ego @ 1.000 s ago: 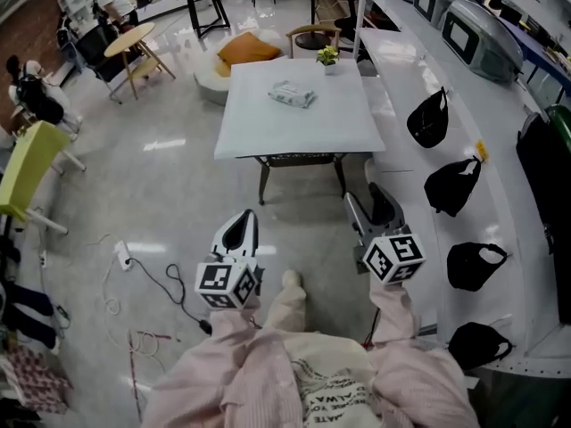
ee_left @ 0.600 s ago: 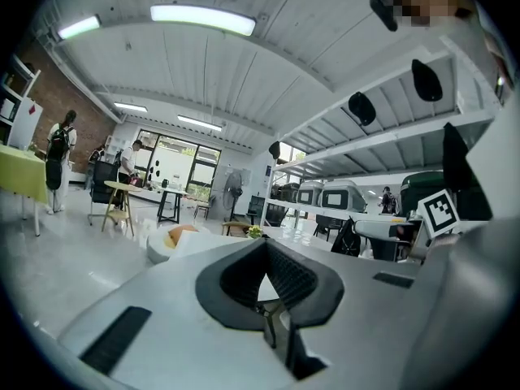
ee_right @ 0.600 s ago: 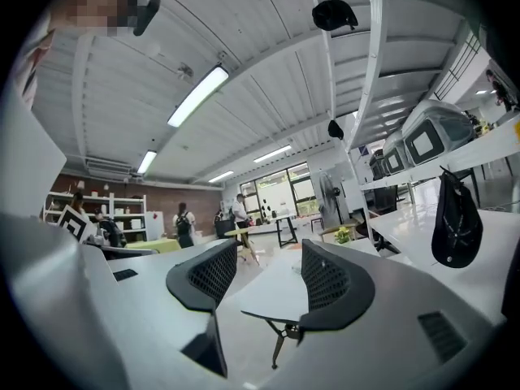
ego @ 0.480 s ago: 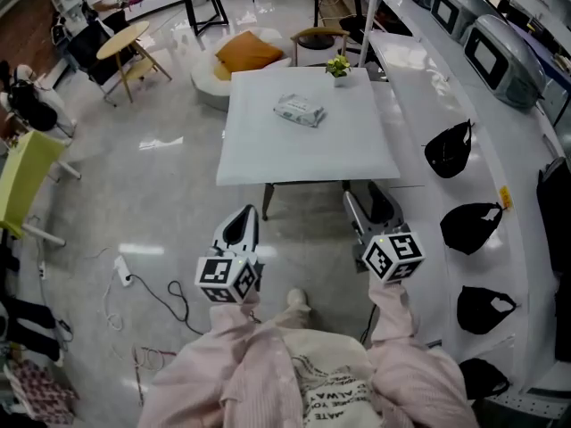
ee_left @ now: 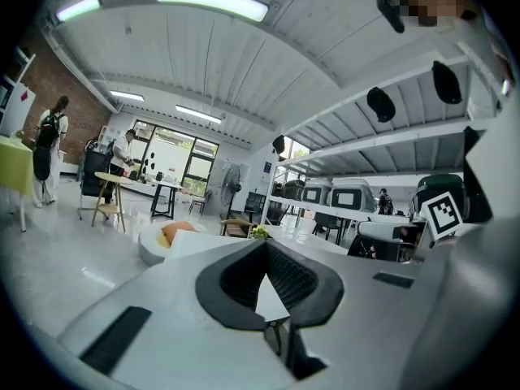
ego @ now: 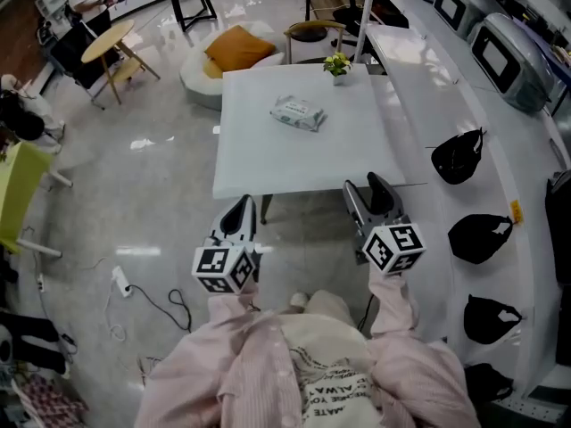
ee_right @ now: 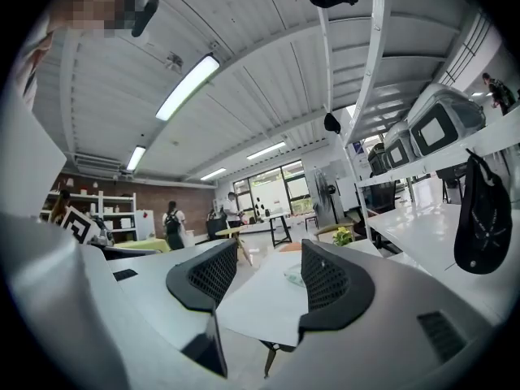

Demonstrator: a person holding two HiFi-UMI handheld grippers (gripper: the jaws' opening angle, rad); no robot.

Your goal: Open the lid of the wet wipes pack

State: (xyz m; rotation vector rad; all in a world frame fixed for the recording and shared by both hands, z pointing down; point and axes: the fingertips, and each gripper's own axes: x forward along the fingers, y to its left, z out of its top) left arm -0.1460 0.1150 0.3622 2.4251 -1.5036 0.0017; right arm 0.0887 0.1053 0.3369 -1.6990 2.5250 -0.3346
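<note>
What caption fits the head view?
Left gripper shut, right gripper open, before a table bearing the wipes pack.

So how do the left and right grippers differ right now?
The left gripper has its black ribbed jaws closed to a point. The right gripper has its jaws apart, with the white square table showing between them. In the head view the left gripper sits slightly lower in frame than the right. Shared: both are empty and both are short of the pale soft wet wipes pack lying on that table.
</note>
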